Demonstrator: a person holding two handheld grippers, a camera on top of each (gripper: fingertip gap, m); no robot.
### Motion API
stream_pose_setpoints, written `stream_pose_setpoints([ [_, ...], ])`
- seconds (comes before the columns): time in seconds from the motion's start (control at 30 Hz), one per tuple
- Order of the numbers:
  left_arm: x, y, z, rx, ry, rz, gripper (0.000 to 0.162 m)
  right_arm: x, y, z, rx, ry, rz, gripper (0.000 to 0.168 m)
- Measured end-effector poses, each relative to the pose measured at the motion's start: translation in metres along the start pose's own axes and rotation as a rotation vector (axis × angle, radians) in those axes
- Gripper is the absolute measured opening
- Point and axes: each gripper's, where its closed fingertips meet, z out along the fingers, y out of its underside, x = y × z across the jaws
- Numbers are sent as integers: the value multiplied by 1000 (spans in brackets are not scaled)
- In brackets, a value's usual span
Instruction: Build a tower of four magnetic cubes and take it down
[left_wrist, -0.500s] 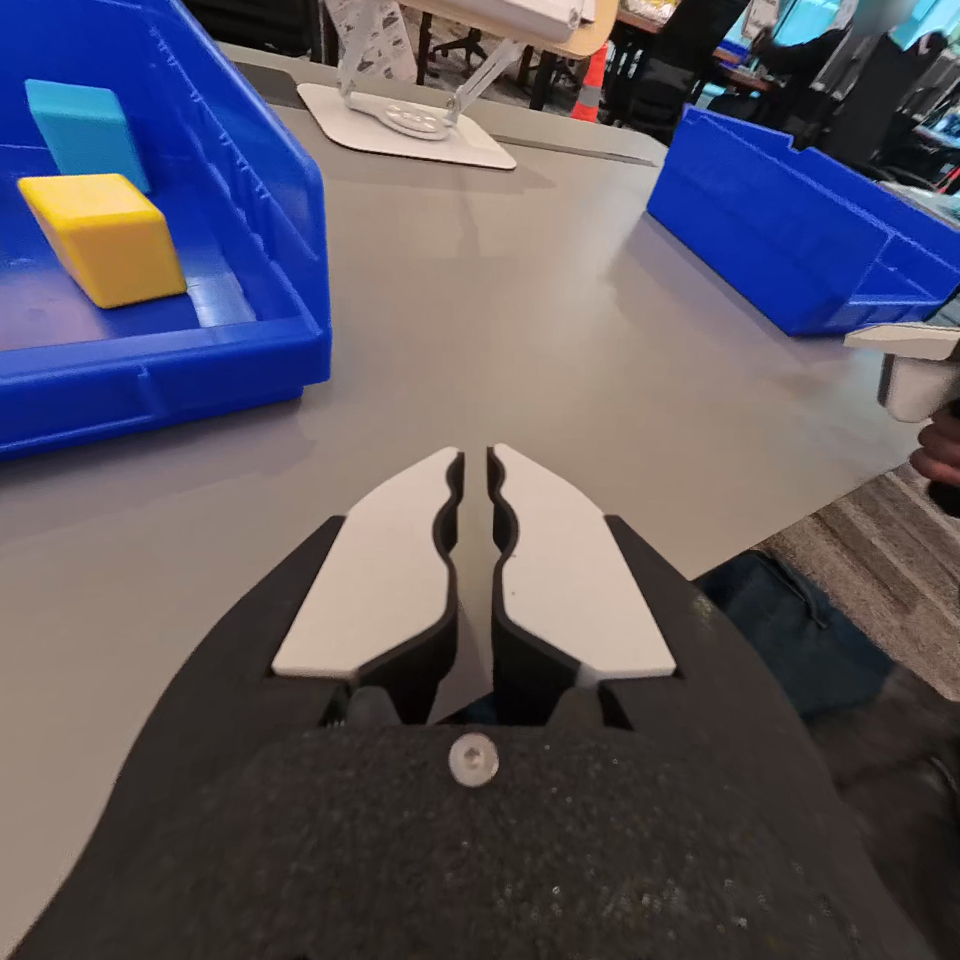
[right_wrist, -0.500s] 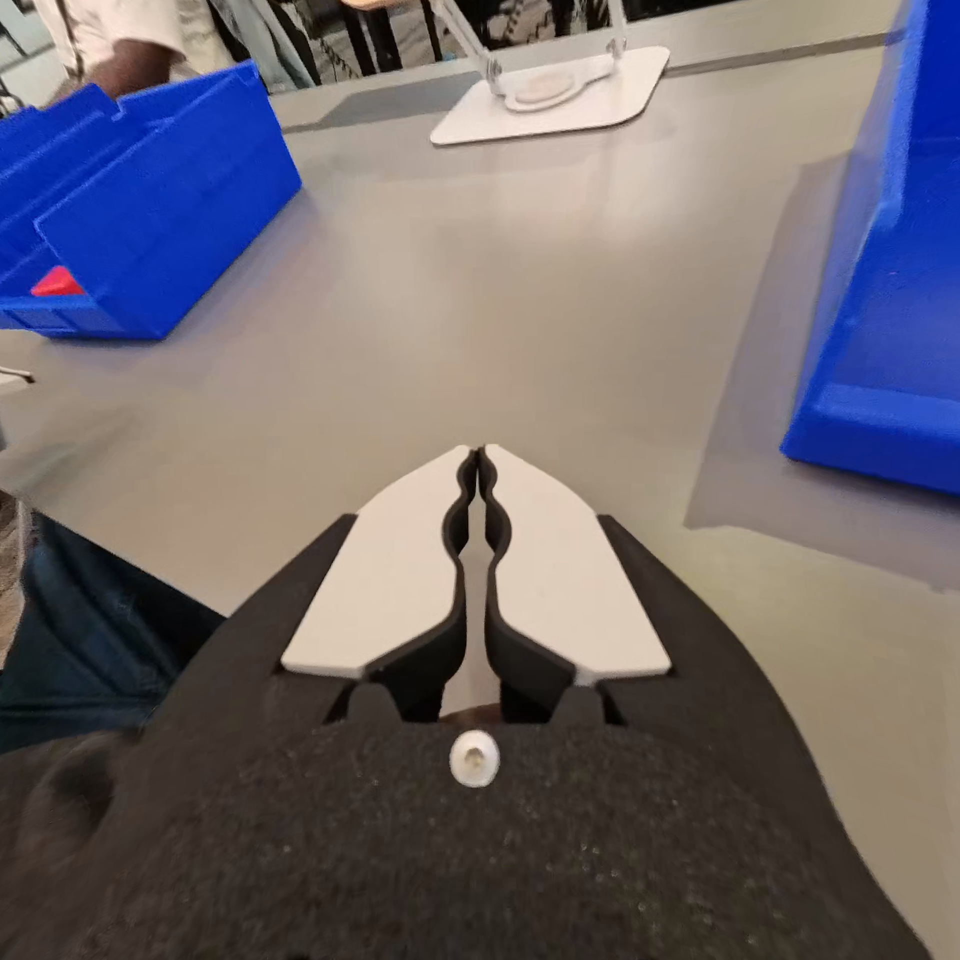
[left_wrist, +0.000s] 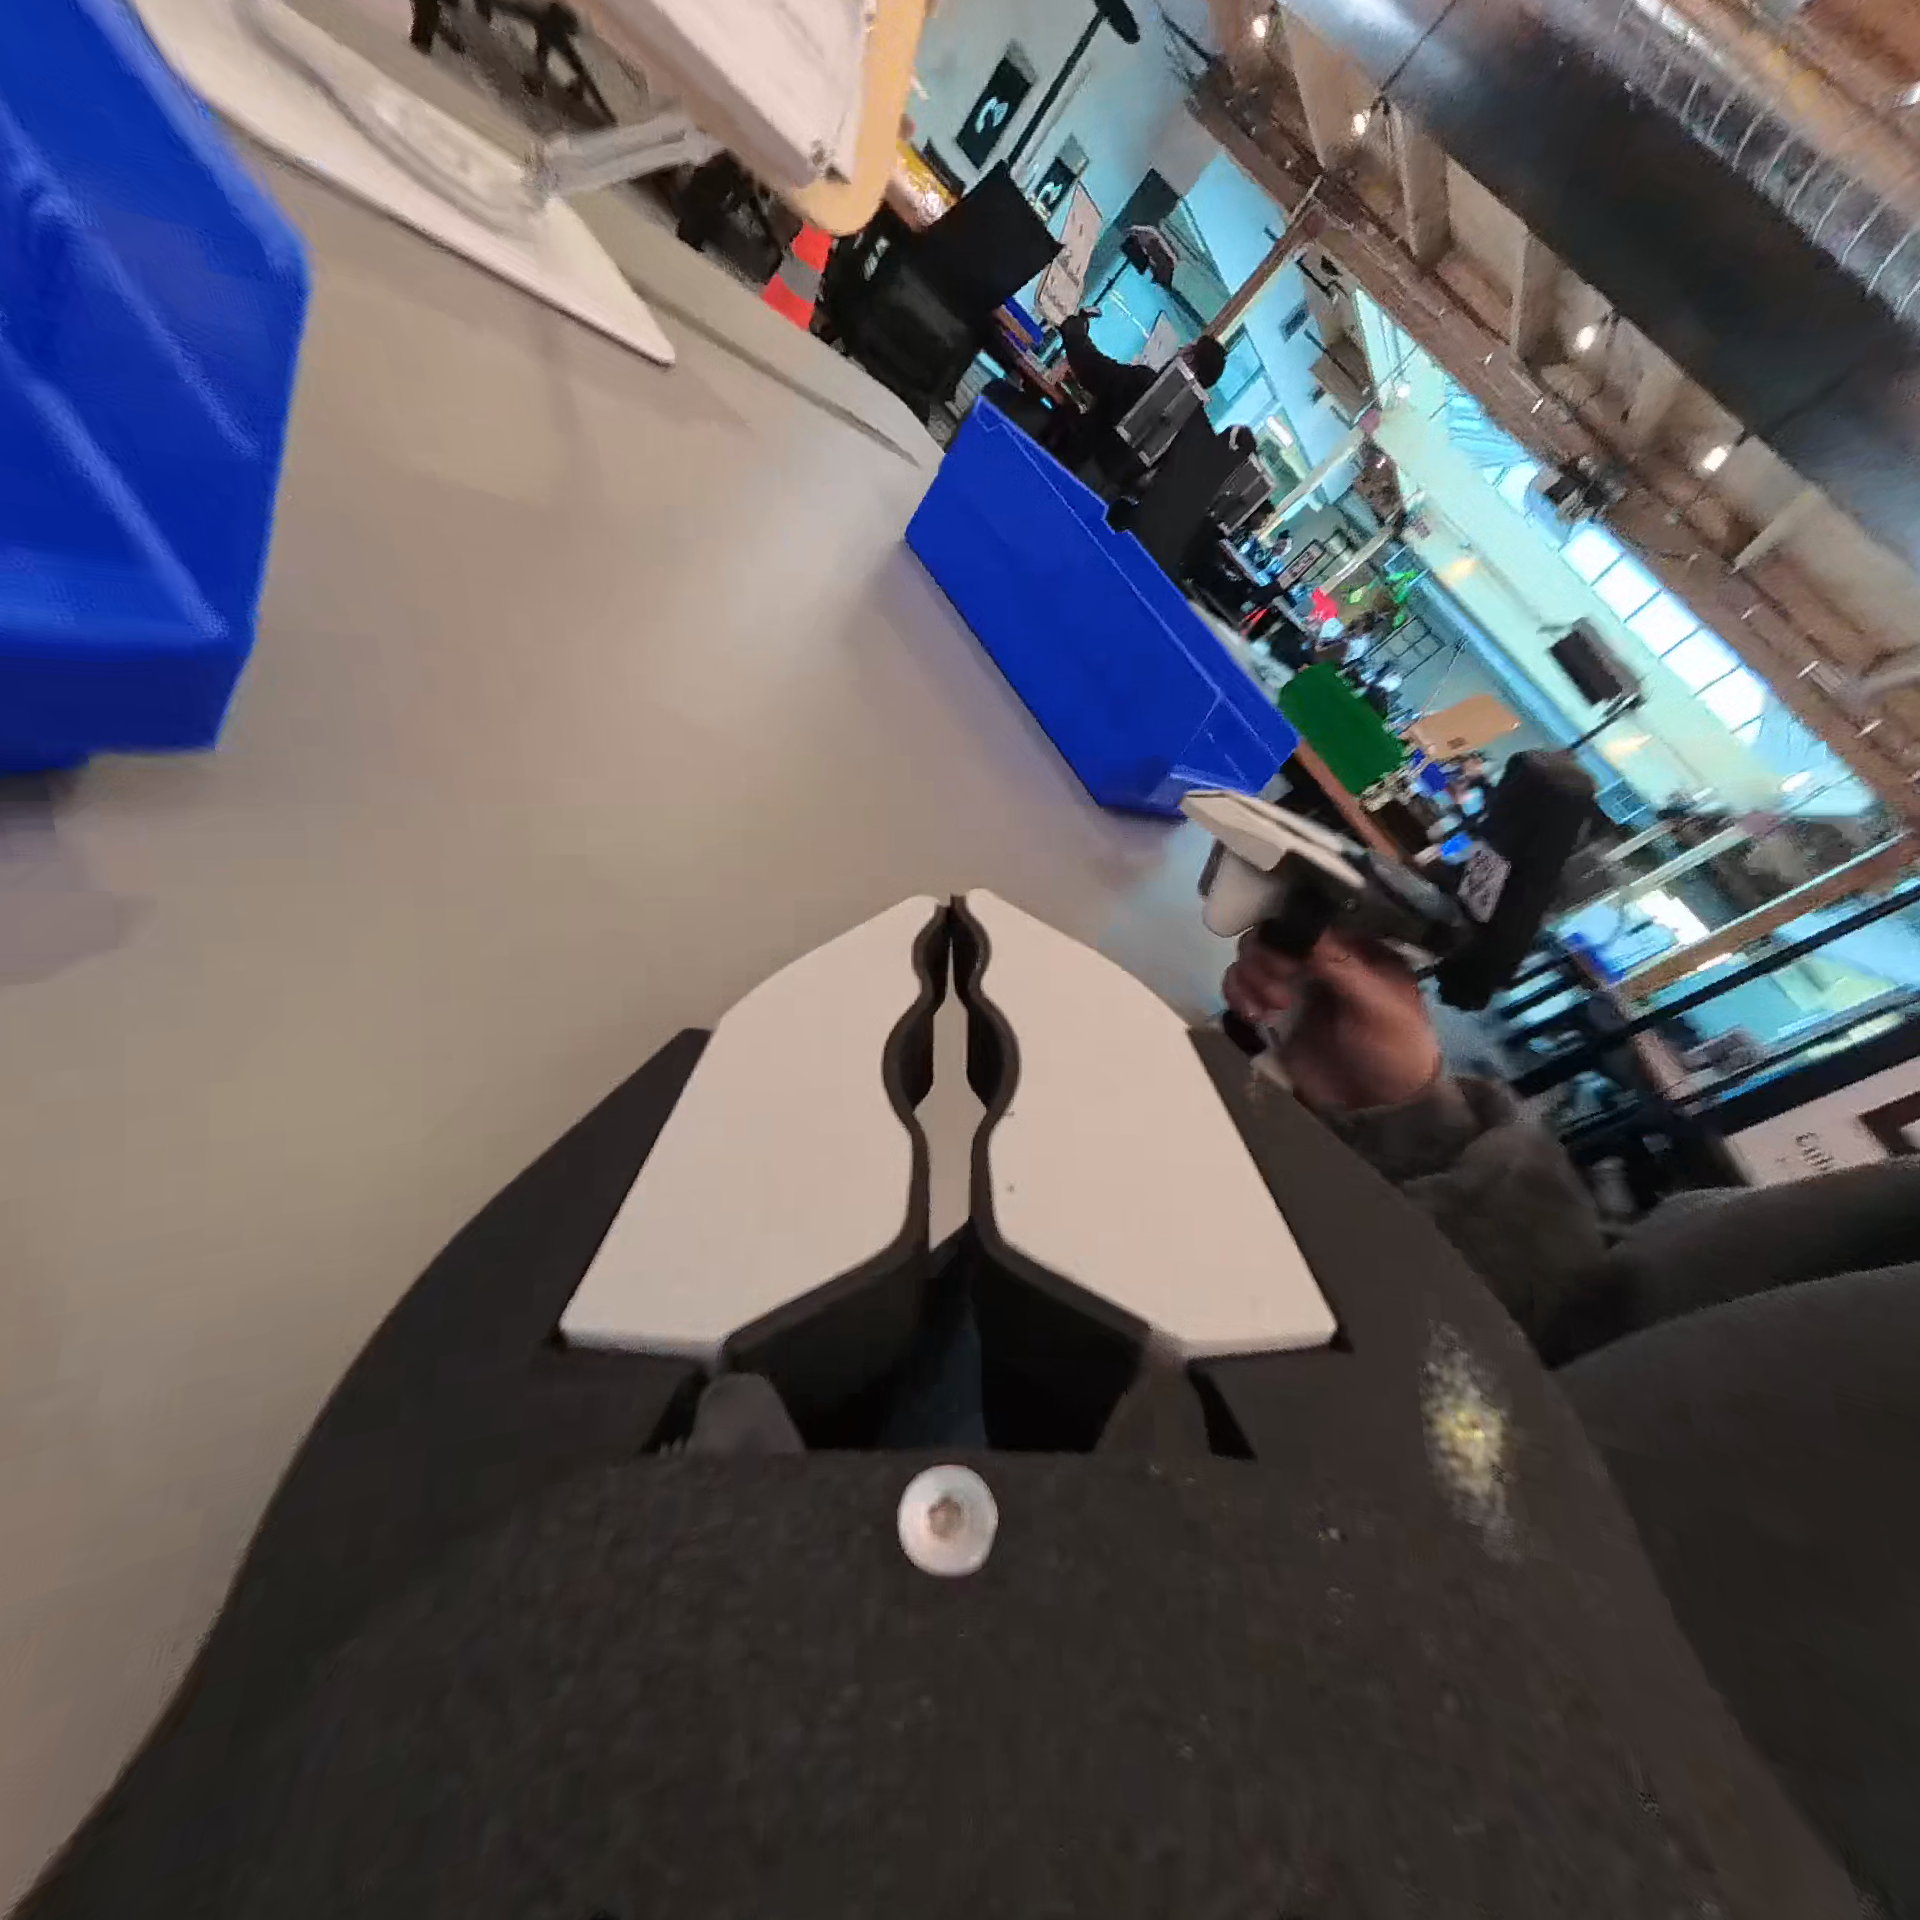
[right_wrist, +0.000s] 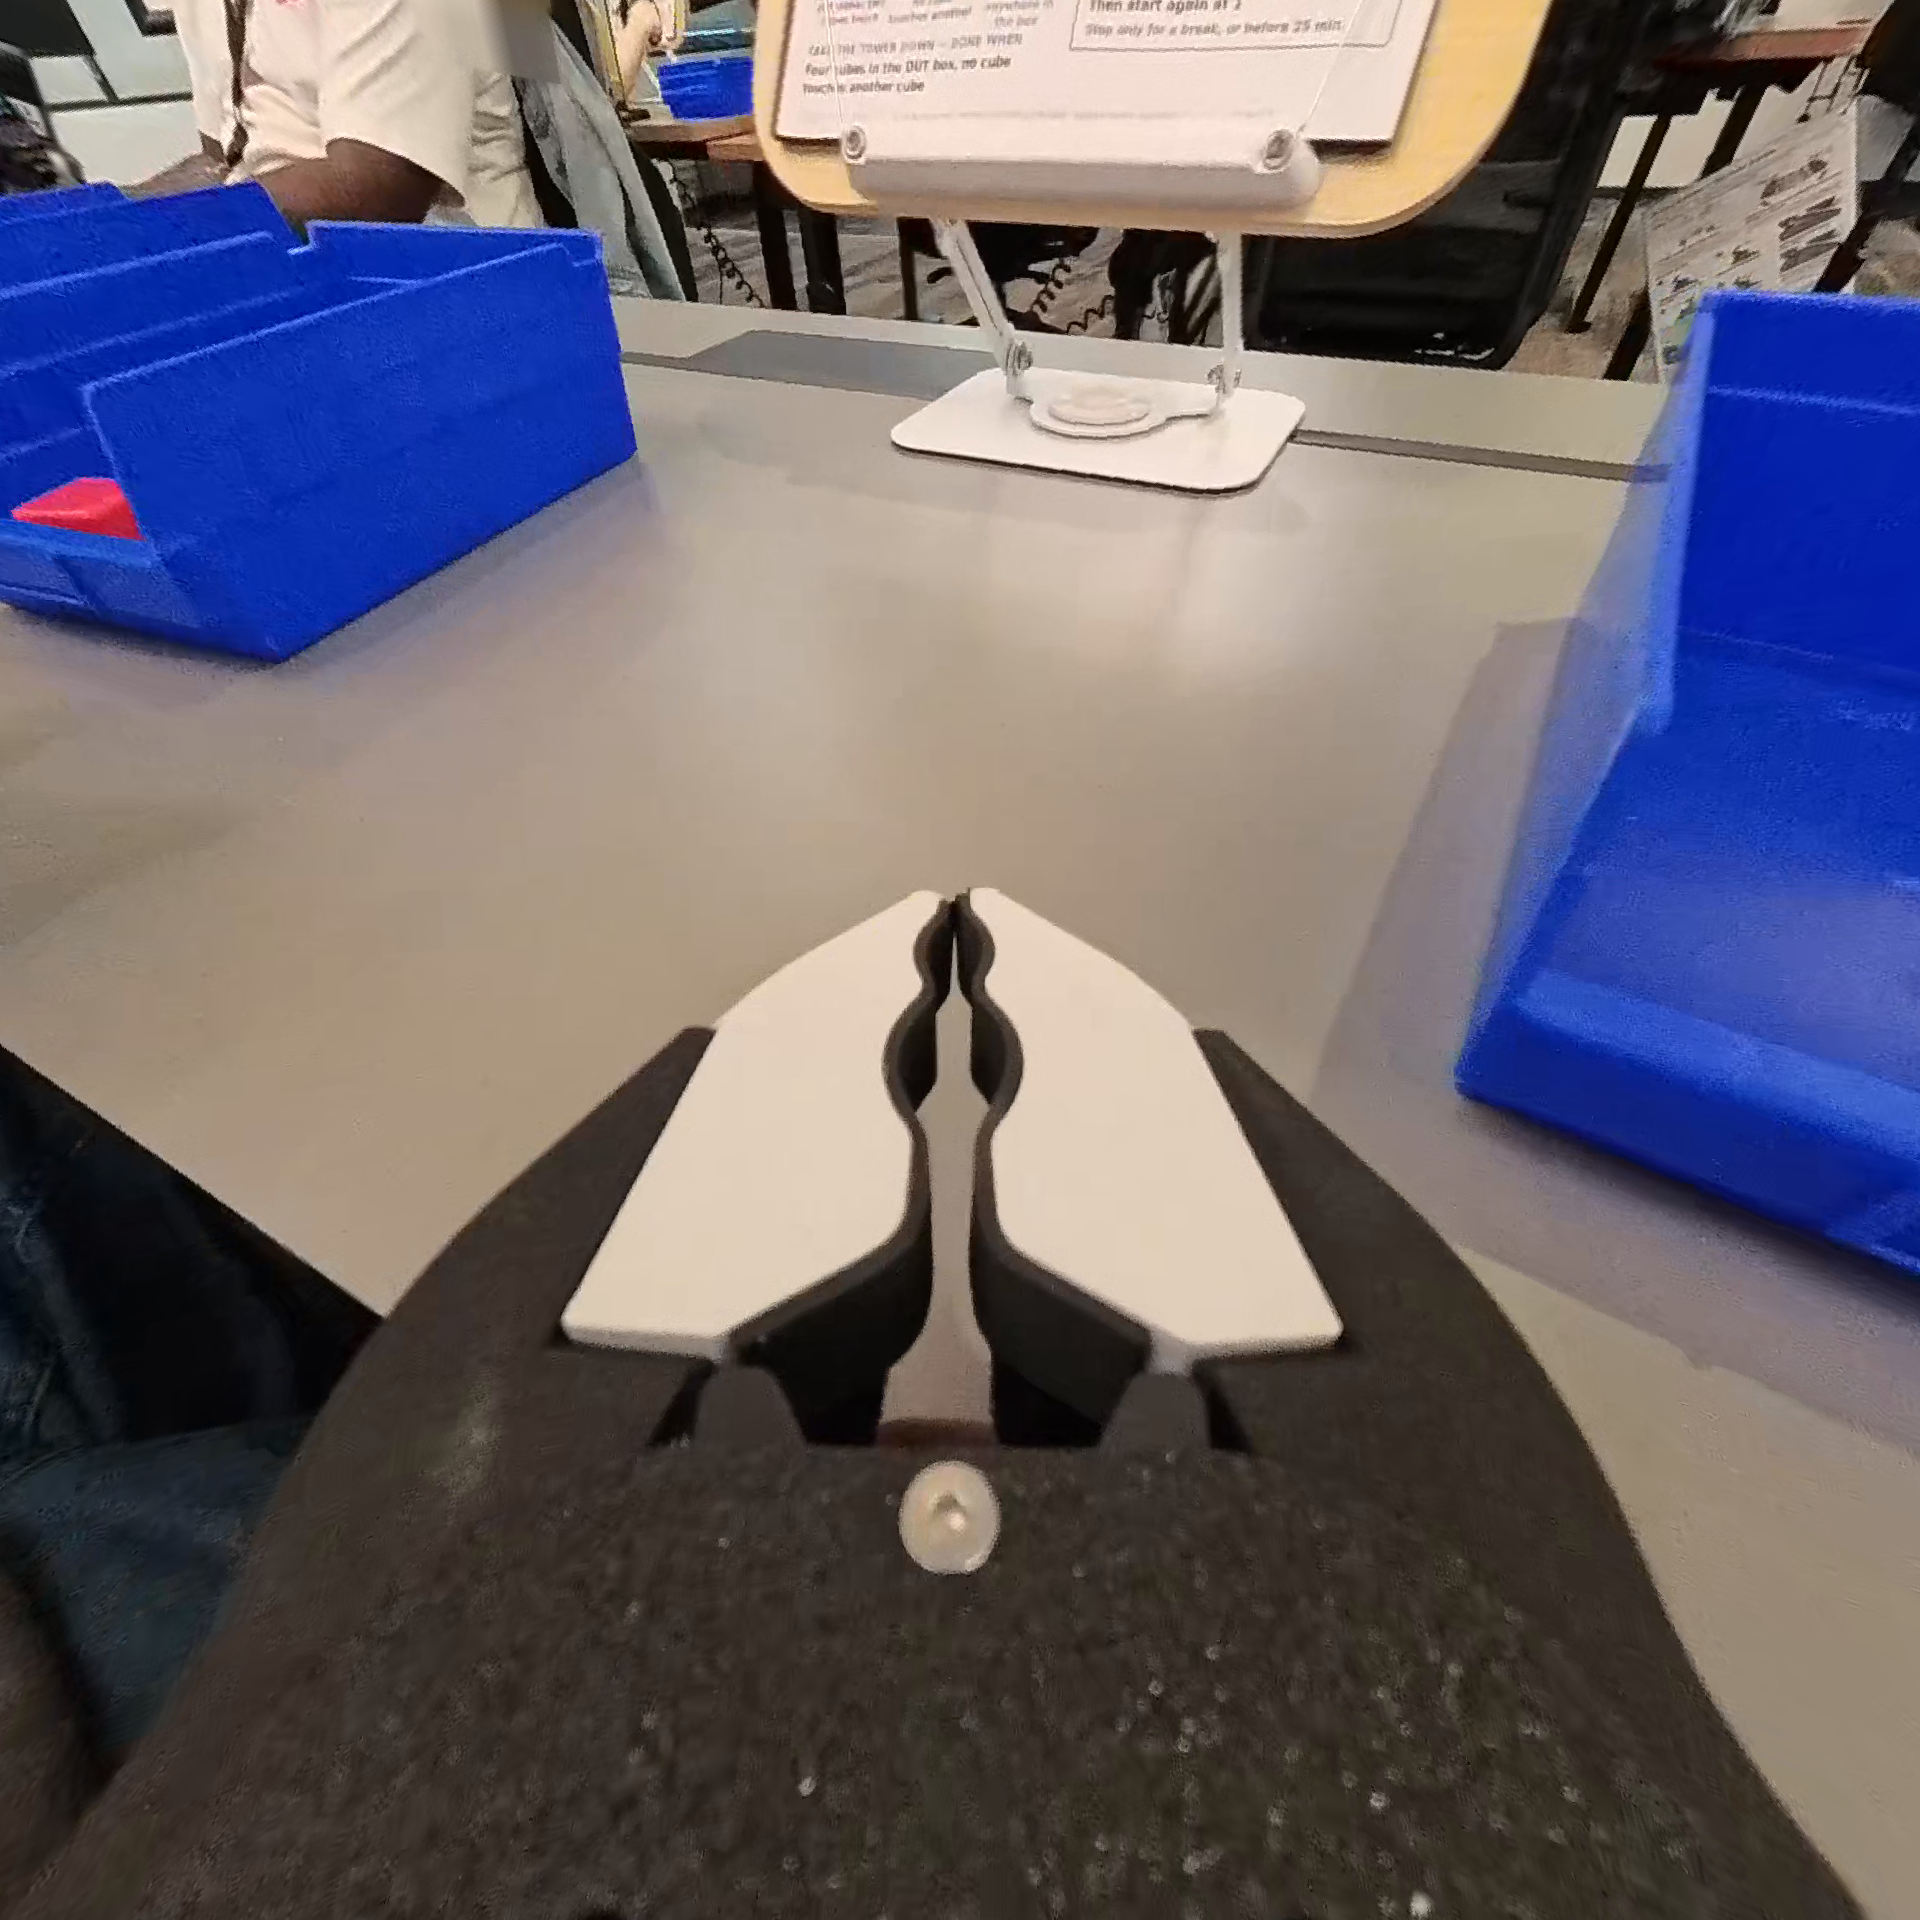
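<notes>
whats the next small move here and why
Probably level the left gripper and turn it back toward the blue bin at its left. Its view is tilted and blurred, both grippers are shut and empty, the grey table holds no tower, and only a red cube shows.

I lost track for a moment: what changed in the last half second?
The left gripper rolled and swung right, losing the cubes from view, and its jaws closed. The right gripper tilted up slightly. Both hold nothing; the grey table remains bare between the bins.
</notes>
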Motion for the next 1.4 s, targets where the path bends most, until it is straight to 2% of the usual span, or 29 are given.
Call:
stream_pose_setpoints([
  [0.1, 6, 5, 4, -20, -44, 242, 0, -4, -4, 0, 20, -15, -9, 0],
  [0.17, -5, 5, 5, 13, -153, 341, 0, -5, -6, 0, 29, -18, -5, 0],
  [0.27, -28, 2, 1, 38, -289, 381, 0, -5, -5, 0, 27, -19, -3, 0],
  [0.33, -48, 3, -10, -28, -448, 387, 0, -6, -4, 0, 18, -21, -13, 2],
  [0.43, -59, -1, -21, -50, -555, 430, 0, -9, -2, 1, 3, -27, -20, 15],
  [0.5, -60, -9, -27, -10, -599, 462, 16, -11, 0, 1, -4, -41, -18, 21],
  [0.63, -59, -14, -30, 14, -618, 470, 49, -15, 4, 2, -21, -61, -3, 34],
  [0.73, -62, -11, -29, 2, -611, 445, 58, -17, 6, 4, -32, -72, 12, 36],
  [1.07, -64, -9, -27, -13, -583, 399, 61, -17, 8, 3, -35, -70, 29, 38],
  [1.17, -60, -34, -36, 28, -597, 383, 61, -19, 7, 4, -33, -77, 41, 38],
  [1.27, -55, -84, -55, 66, -658, 444, 56, -21, 8, 4, -37, -71, -7, 38],
  [1.4, -70, -143, -58, -46, -741, 517, 63, -21, 12, 5, -51, -76, -12, 39],
])
